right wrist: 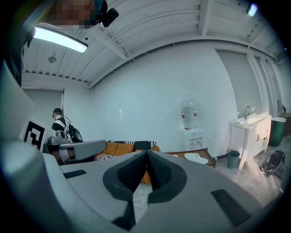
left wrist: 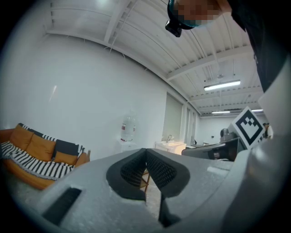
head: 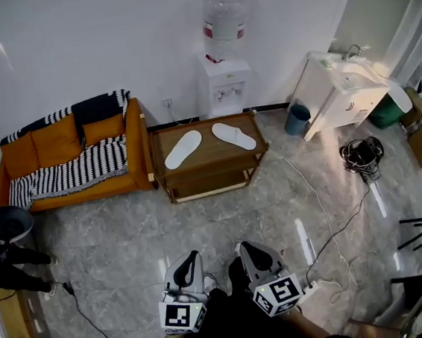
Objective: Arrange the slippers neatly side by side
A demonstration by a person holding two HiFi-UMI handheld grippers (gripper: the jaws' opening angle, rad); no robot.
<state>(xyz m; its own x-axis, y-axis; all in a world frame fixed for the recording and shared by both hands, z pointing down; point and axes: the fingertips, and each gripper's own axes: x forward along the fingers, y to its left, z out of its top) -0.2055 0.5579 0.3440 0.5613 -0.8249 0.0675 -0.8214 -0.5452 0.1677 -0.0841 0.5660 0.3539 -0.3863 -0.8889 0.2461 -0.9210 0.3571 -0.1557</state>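
Two white slippers lie on a low wooden table (head: 168, 135) across the room: the left slipper (head: 183, 148) slants one way, the right slipper (head: 234, 135) the other, toes apart. My left gripper (head: 191, 259) and right gripper (head: 243, 249) are held close to the body at the bottom of the head view, well short of the table, both shut on nothing. In the right gripper view one slipper (right wrist: 196, 158) shows on the table beyond the shut right gripper (right wrist: 146, 154). The left gripper (left wrist: 145, 153) hides most of the table in its own view.
An orange sofa (head: 59, 154) with a striped throw stands left of the table. A water dispenser (head: 224, 80) is behind it, a white sink cabinet (head: 341, 91) and blue bin (head: 296, 118) to the right. Cables (head: 329, 219) trail over the grey floor. A black chair (head: 7, 223) is at far left.
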